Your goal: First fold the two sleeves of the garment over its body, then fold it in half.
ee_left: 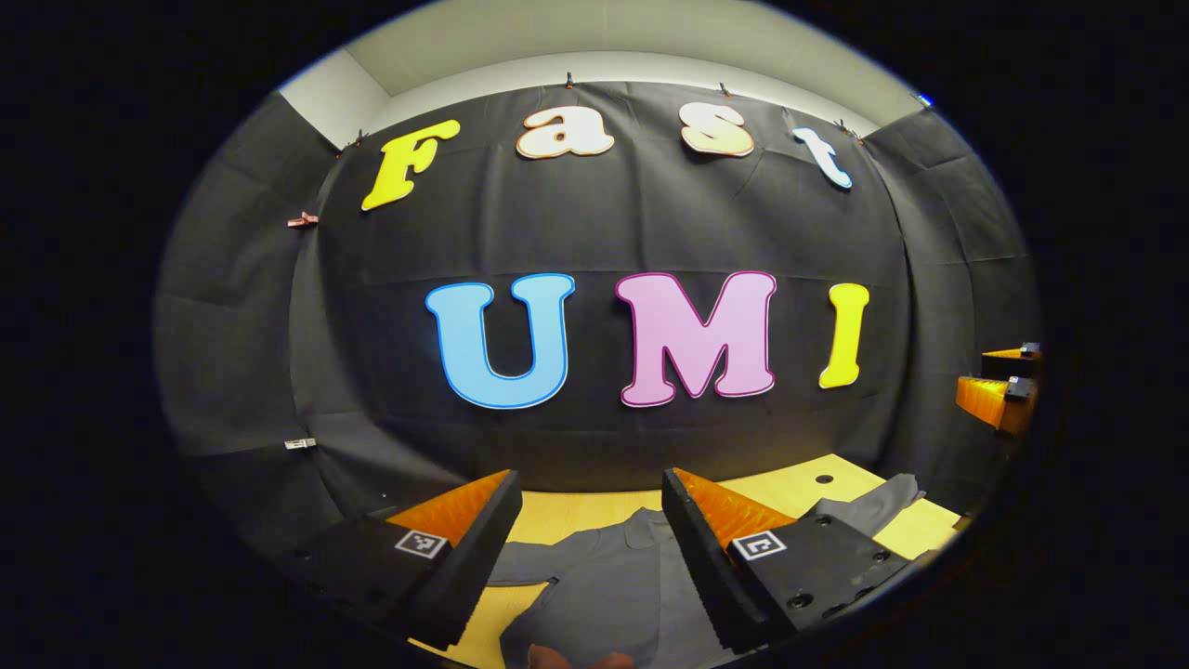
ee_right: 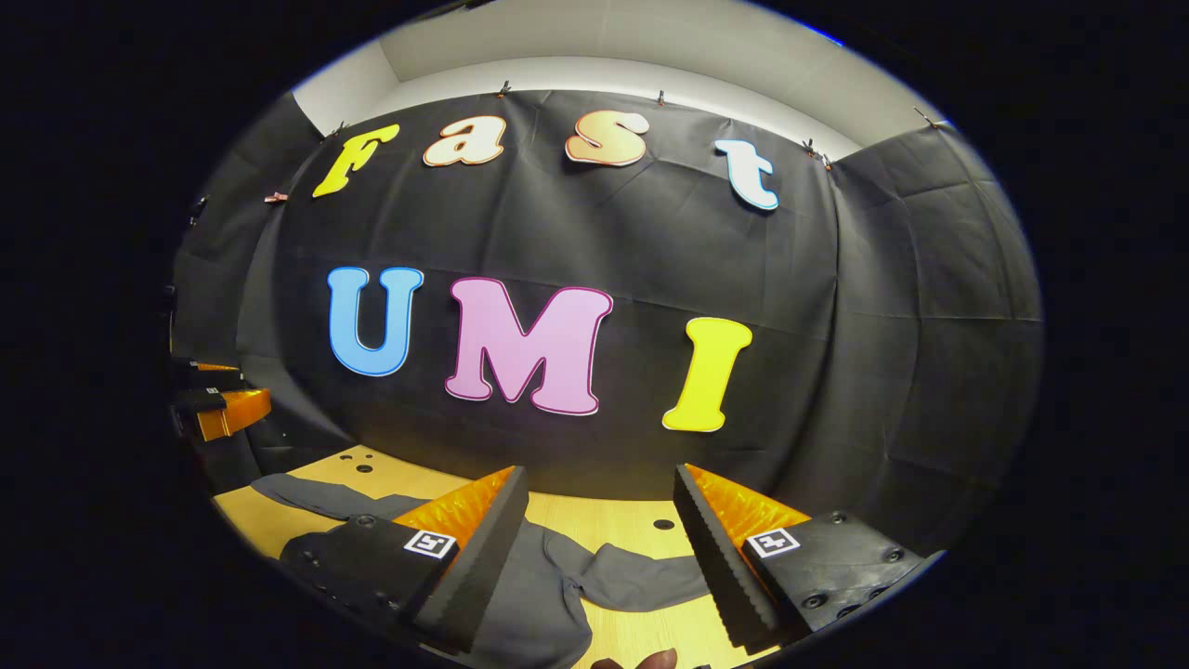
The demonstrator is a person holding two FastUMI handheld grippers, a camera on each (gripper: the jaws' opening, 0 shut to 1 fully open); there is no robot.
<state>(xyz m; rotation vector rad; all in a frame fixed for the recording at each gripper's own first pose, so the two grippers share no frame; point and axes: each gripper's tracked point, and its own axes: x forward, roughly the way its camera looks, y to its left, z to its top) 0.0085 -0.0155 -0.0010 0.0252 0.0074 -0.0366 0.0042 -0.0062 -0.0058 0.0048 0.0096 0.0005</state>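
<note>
Left gripper (ee_left: 591,520) at bottom centre of left gripper view: jaws wide apart, nothing between them, raised above table (ee_left: 771,488). Grey garment (ee_left: 604,585) lies flat on table at lower centre, one sleeve (ee_left: 873,506) stretching toward lower right. Right gripper (ee_right: 599,516) at bottom centre of right gripper view: jaws likewise spread wide, holding nothing. Garment there at lower centre, second sleeve (ee_right: 325,497) reaching toward lower left. Other gripper visible at frame edge: mid right of left gripper view, mid left of right gripper view.
</note>
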